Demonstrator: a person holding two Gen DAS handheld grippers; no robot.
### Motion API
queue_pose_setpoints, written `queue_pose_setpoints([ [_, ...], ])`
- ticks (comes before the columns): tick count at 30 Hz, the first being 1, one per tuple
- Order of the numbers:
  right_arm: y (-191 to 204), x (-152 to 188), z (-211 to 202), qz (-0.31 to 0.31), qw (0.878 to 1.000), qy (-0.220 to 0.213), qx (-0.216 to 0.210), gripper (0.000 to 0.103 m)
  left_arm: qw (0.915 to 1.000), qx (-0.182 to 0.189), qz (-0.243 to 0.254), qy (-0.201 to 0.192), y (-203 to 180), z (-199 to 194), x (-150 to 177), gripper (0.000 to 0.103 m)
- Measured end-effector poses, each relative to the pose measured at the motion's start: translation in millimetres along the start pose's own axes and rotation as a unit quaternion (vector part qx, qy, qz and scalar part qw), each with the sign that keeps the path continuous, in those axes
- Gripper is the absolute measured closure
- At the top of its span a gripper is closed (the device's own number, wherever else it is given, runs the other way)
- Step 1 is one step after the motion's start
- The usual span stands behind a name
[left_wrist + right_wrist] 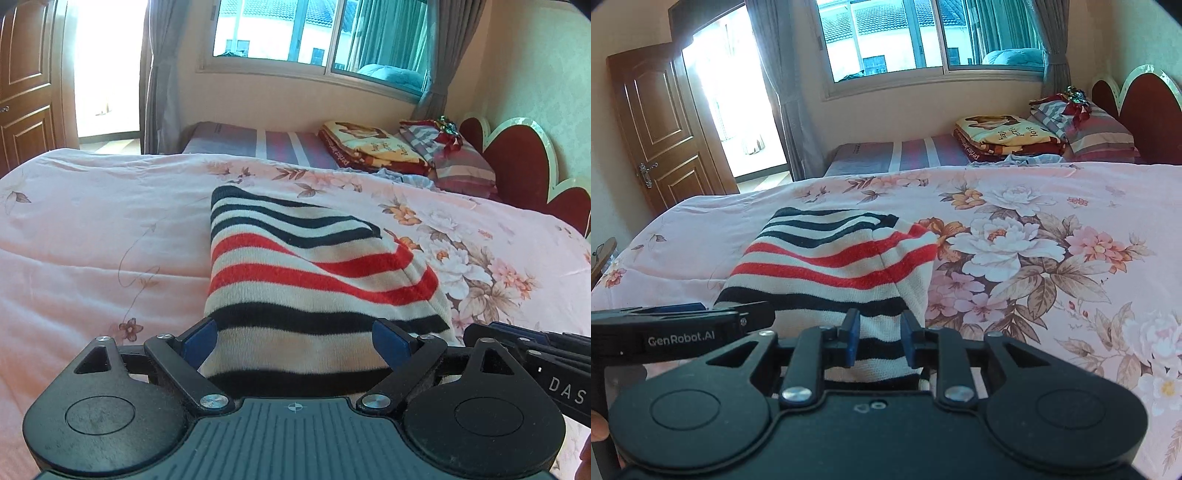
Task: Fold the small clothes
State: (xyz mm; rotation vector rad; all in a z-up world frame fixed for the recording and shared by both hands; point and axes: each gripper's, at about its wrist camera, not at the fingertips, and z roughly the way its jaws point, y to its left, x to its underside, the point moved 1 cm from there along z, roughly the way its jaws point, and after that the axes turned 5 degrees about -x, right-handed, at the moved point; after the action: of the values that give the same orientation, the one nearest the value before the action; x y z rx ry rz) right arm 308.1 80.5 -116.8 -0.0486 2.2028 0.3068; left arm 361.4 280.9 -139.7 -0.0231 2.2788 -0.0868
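Observation:
A small knitted garment with white, red and dark navy stripes (295, 266) lies folded on the pink floral bedspread (92, 229). My left gripper (295, 341) is open, its blue pads wide apart over the garment's near edge. My right gripper (877, 338) stands with its blue pads a narrow gap apart, the garment's near right edge (831, 266) between them. The right gripper shows at the right edge of the left wrist view (535, 354); the left gripper shows at the left of the right wrist view (683, 321).
A second bed with a striped sheet (905, 155) stands beyond, holding a folded yellow and red blanket (1001, 138) and striped pillows (1097, 136). A red headboard (1145, 114) is at the right, a wooden door (661, 136) at the left, a window (923, 37) behind.

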Motion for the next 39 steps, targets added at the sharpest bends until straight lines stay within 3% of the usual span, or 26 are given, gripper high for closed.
queue_pose_setpoints([
  [6, -4.3, -13.4, 37.1, 0.013, 1.0, 0.016, 0.01, 0.078, 0.9993, -0.033, 0.005, 0.014, 0.4, 39.4, -13.7, 0.013],
  [8, -5.7, -9.5, 52.0, 0.011, 0.999, 0.036, 0.022, 0.079, 0.9983, -0.034, -0.007, 0.046, 6.6, 54.2, -8.6, 0.013],
  [10, -8.9, -0.9, 65.2, 0.009, 0.998, 0.06, 0.032, 0.079, 0.9982, -0.022, -0.028, 0.048, 13.7, 58.8, -0.3, 0.013],
  [18, -5.9, -9.5, 35.6, 0.005, 0.999, 0.03, 0.014, 0.076, 0.9985, -0.035, -0.001, 0.043, 6.7, 41.5, -3.2, 0.012],
  [19, -3.9, -10.4, 27.7, 0.001, 1.0, 0.023, 0.013, 0.076, 0.9984, -0.036, 0.001, 0.044, 6.2, 38.5, -2.9, 0.011],
  [20, -2.6, -10.2, 21.7, -0.002, 1.0, 0.019, 0.012, 0.076, 0.9982, -0.038, 0.003, 0.048, 6.9, 35.0, -3.1, 0.0],
  [23, 0.2, -3.7, 6.1, -0.003, 1.0, 0.012, 0.003, 0.076, 0.9979, -0.045, 0.006, 0.047, 6.7, 24.1, 2.4, 0.0],
  [26, 3.1, 11.4, 9.3, -0.019, 0.999, 0.033, 0.009, 0.076, 0.9972, -0.054, 0.015, 0.05, 4.6, 18.8, 9.9, 0.0],
  [28, -0.2, 21.5, 17.3, -0.012, 0.998, 0.053, 0.02, 0.076, 0.9941, -0.077, 0.023, 0.072, 1.4, 18.9, 14.3, 0.0],
  [31, -2.4, 23.2, 10.0, 0.006, 0.999, 0.05, 0.017, 0.076, 0.9916, -0.1, 0.034, 0.075, -2.4, 9.9, 18.6, 0.0],
  [34, 0.8, 19.6, -8.6, 0.011, 0.999, 0.039, 0.005, 0.066, 0.9912, -0.106, 0.044, 0.065, -6.4, -8.4, 18.9, 0.0],
  [37, 4.5, 18.9, -31.9, 0.011, 0.999, 0.037, -0.012, 0.054, 0.9923, -0.083, 0.039, 0.083, -6.2, -27.8, 17.2, 0.0],
  [39, 8.2, 18.9, -48.1, -0.001, 0.999, 0.042, -0.02, 0.04, 0.9933, -0.08, 0.034, 0.077, -7.6, -47.2, 17.8, 0.0],
])
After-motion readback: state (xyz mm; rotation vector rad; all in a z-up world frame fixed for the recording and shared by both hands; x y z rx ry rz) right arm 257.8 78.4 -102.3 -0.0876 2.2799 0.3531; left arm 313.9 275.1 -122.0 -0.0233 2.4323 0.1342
